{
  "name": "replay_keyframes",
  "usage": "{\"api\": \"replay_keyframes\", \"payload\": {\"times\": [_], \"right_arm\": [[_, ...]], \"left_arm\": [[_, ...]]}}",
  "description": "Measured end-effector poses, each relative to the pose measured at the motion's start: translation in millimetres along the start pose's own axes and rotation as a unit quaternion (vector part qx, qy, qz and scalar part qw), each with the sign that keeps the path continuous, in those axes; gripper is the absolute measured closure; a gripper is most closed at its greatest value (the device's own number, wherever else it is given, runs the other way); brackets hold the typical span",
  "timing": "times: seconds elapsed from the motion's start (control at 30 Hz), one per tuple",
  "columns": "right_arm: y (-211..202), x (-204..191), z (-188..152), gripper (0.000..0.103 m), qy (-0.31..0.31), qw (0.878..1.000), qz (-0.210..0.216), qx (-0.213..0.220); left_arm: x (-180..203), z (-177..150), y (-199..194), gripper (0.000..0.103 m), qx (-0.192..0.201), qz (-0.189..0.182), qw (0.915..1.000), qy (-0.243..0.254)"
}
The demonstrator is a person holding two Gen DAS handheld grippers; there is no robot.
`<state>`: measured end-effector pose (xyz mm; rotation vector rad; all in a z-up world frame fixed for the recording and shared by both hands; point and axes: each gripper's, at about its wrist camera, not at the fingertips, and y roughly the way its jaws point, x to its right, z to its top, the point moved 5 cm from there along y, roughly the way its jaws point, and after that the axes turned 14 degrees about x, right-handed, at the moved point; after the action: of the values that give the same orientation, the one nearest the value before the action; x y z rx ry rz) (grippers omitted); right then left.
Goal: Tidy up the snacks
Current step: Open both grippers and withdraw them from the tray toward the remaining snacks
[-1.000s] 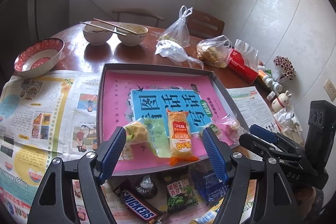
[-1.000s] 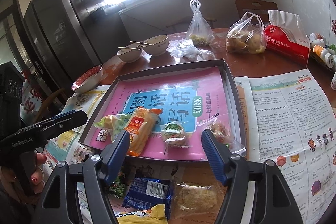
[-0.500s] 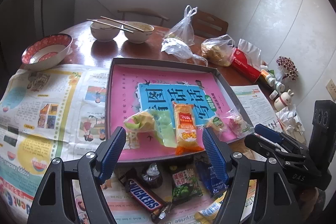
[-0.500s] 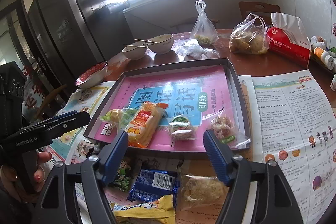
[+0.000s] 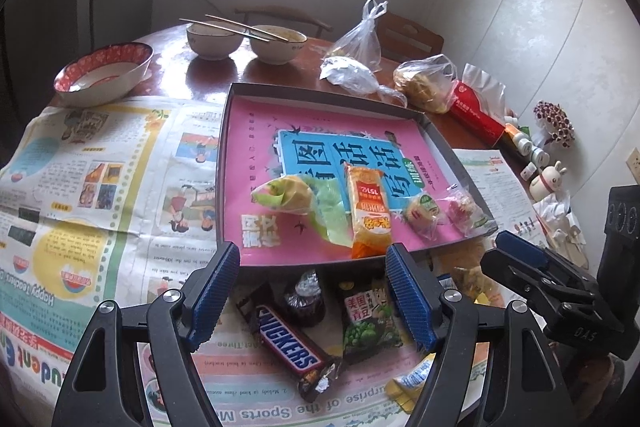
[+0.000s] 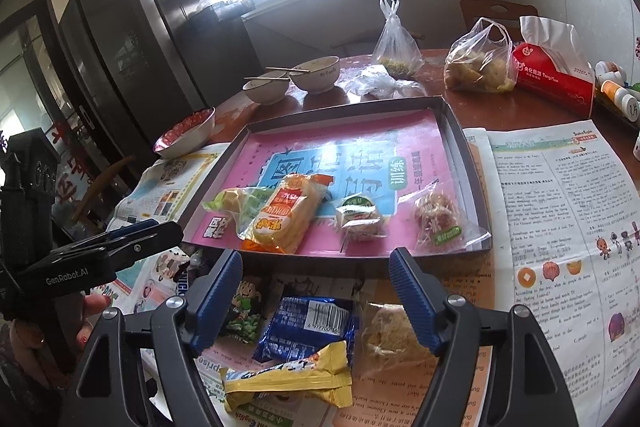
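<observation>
A shallow grey tray lined with a pink sheet holds several snacks along its near edge, among them an orange pack and a round wrapped cake. Loose snacks lie on newspaper in front of the tray: a Snickers bar, a green pea packet, a blue packet, a yellow packet and a clear bag of crackers. My left gripper hovers open over the Snickers and pea packet. My right gripper hovers open over the blue packet. Neither holds anything.
Two bowls with chopsticks, a red patterned bowl, plastic food bags and a red tissue pack stand behind the tray. Small bottles and figurines line the right wall. Newspaper covers the table's left side.
Both grippers have drawn back toward the table's near edge, so the loose snacks in front of the tray now show between their fingers. The right gripper's jaws have widened slightly.
</observation>
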<state>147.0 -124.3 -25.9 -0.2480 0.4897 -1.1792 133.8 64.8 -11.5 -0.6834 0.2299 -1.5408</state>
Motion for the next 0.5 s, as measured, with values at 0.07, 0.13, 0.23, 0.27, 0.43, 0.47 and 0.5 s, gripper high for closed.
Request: {"api": "replay_keyframes", "payload": {"times": [0.07, 0.13, 0.23, 0.27, 0.43, 0.47, 0.5], "right_arm": [[-2, -1, -1, 0.027, -0.001, 1.000, 0.001, 0.000], [-3, -2, -2, 0.027, -0.004, 1.000, -0.002, 0.000], [-5, -2, -3, 0.027, -0.005, 1.000, -0.004, 0.001], [-7, -2, -3, 0.027, -0.005, 1.000, -0.005, 0.001], [-11, -2, -6, 0.027, -0.005, 1.000, -0.008, 0.002], [-12, -2, -7, 0.027, -0.005, 1.000, -0.008, 0.001], [-13, -2, -8, 0.026, -0.005, 1.000, -0.008, 0.001]], "left_arm": [[-1, -1, -1, 0.026, 0.000, 0.001, 1.0000, 0.000], [-2, -1, -2, 0.026, 0.000, 0.004, 1.0000, -0.002], [-4, -4, -3, 0.026, -0.004, 0.008, 1.0000, -0.004], [-4, -5, -4, 0.026, -0.005, 0.008, 0.9999, -0.004], [-3, -10, -4, 0.026, -0.011, 0.010, 0.9999, -0.001], [-2, -11, -4, 0.026, -0.011, 0.010, 0.9999, 0.000], [-2, -12, -5, 0.026, -0.012, 0.009, 0.9999, 0.001]]}}
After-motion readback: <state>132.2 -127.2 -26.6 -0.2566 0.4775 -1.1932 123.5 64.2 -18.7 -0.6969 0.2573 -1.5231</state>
